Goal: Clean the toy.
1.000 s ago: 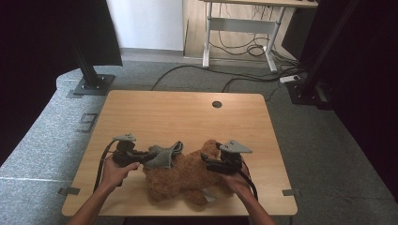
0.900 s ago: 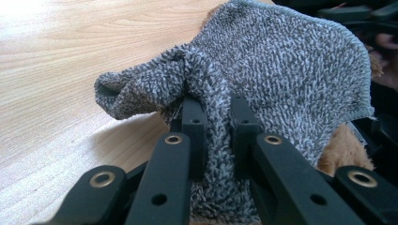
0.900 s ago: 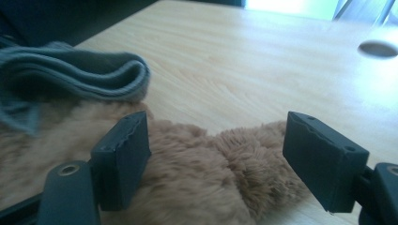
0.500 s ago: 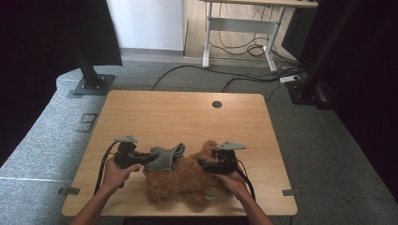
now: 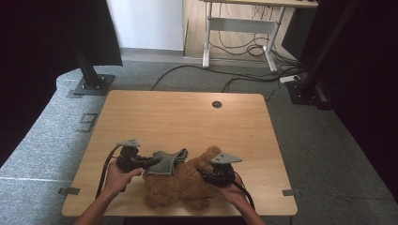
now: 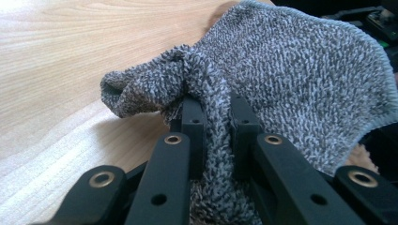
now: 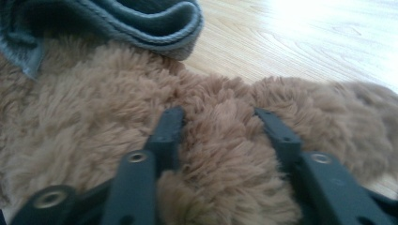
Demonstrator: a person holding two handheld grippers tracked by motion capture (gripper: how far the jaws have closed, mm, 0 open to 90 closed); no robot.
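One teddy bear (image 5: 180, 185) here, brown and shaggy, lying at the near edge of the wooden table (image 5: 187, 117), right between the person's two hands. One cloth as well: a grey terry washcloth (image 5: 166, 161), looped and nubbly, with a stitched hem, draped over the bear's left end and touching its fur.

Left gripper (image 5: 141, 162) has that cloth, no question. In the left gripper view the two black jaws stand nearly together with a twisted fold of the washcloth (image 6: 216, 140) pinched hard between them, the rest fanning out flat to the right and a rolled corner curling off to the left above the pale woodgrain.

Right gripper (image 5: 206, 172) is pressed into the bear's right side. Its jaws have just been closing, and the right gripper view shows them partway in, sunk into the deep pile with a thick tuft of the bear (image 7: 220, 140) bunched between them and pressing on the fur. That same view catches the washcloth's rolled hem (image 7: 155, 23) lying on the fur up top.

Two grey three-cornered plates, one on each gripper, show from the high view, along with both forearms and a round hole (image 5: 216, 104) in the tabletop
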